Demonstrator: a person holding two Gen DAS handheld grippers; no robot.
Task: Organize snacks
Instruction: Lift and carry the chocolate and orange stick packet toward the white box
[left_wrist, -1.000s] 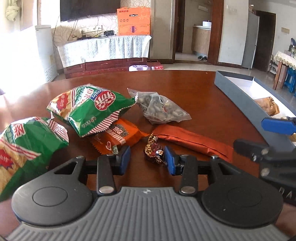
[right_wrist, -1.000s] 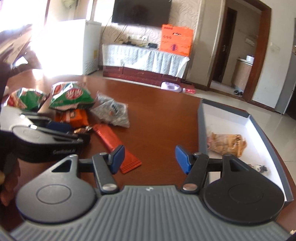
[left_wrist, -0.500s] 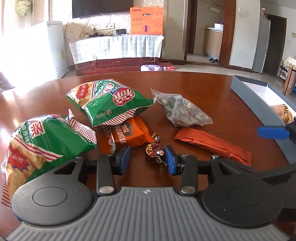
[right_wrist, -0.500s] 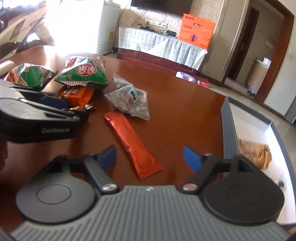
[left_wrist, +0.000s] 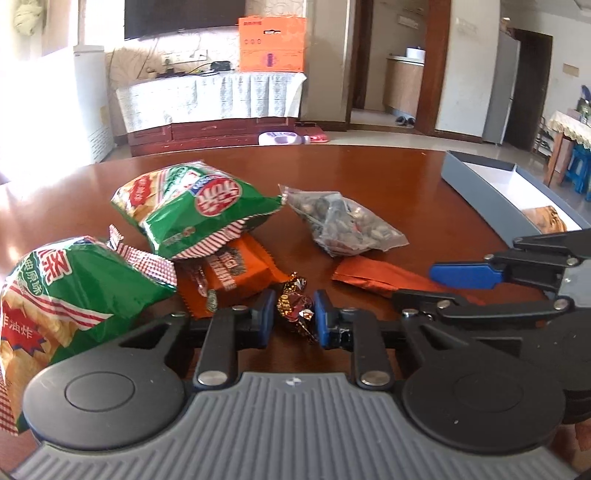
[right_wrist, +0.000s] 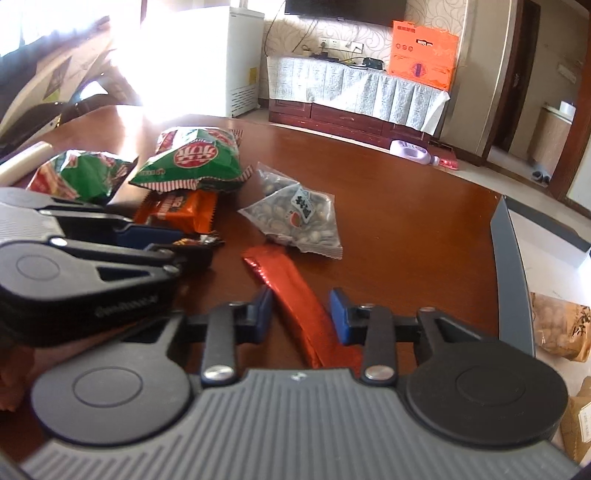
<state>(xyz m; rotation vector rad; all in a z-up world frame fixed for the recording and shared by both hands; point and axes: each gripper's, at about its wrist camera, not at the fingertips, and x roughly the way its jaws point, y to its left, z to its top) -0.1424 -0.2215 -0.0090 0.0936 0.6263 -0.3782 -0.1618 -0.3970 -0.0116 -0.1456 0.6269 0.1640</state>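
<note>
My left gripper (left_wrist: 294, 314) is closing its jaws, and the blue pads touch both sides of a small brown foil-wrapped candy (left_wrist: 293, 304) on the wooden table (left_wrist: 369, 170). In the right wrist view, my right gripper (right_wrist: 301, 314) is closing its jaws over a long red stick packet (right_wrist: 295, 295). Its pads meet the packet's two edges. The left wrist view shows the right gripper (left_wrist: 436, 284) at the right, clamped across that red stick packet (left_wrist: 369, 275).
Two green chip bags (left_wrist: 199, 206) (left_wrist: 66, 295), an orange packet (left_wrist: 236, 273) and a clear bag of nuts (left_wrist: 347, 225) lie just beyond the grippers. A grey open box (right_wrist: 508, 258) at the table's right holds a brown packet (right_wrist: 557, 325).
The left jaws narrowed onto the candy. The right gripper moved over the red stick packet, opened wide, then closed around it.
</note>
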